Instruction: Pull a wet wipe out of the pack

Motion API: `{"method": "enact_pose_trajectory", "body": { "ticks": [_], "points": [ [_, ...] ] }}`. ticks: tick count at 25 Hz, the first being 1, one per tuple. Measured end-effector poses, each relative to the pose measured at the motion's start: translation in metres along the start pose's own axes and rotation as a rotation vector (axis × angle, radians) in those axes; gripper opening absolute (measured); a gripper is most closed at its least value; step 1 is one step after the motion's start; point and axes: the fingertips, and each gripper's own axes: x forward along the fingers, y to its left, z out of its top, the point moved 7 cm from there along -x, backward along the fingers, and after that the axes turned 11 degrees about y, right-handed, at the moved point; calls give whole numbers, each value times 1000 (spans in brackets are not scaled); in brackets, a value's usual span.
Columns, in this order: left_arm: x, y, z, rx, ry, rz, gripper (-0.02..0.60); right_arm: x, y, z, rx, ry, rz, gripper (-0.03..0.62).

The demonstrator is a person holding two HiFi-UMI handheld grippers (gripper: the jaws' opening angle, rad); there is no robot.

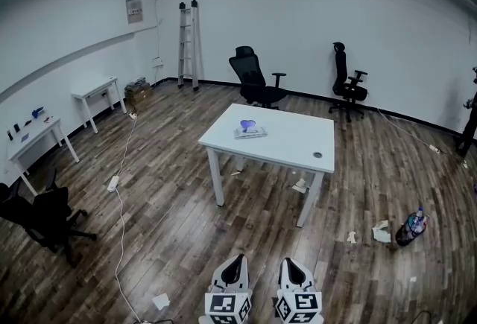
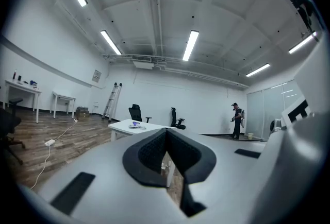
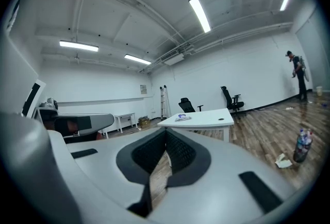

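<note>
- wet wipe pack (image 1: 250,129) lies on the white table (image 1: 298,145), near the table's far-left corner
- left gripper (image 1: 235,261) is well short of the table; jaws closed tip to tip, nothing between them
- right gripper (image 1: 289,264) is also well short of the table; jaws closed, empty
- 2 office chairs (image 1: 256,77) stand beyond the table

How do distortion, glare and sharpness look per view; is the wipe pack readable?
Head view: fisheye curves the walls, light is even, the wipe pack on the table is small but sharp. Left gripper view: dark rounded corners, ceiling lights blown out. Right gripper view: same, pack tiny.
</note>
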Motion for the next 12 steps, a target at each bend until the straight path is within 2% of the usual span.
{"method": "enact_pose_trajectory", "body": {
  "ticks": [12],
  "points": [
    [67, 35, 23, 16, -4, -20, -2, 70, -6, 37, -8, -10, -1, 8]
  ]
}}
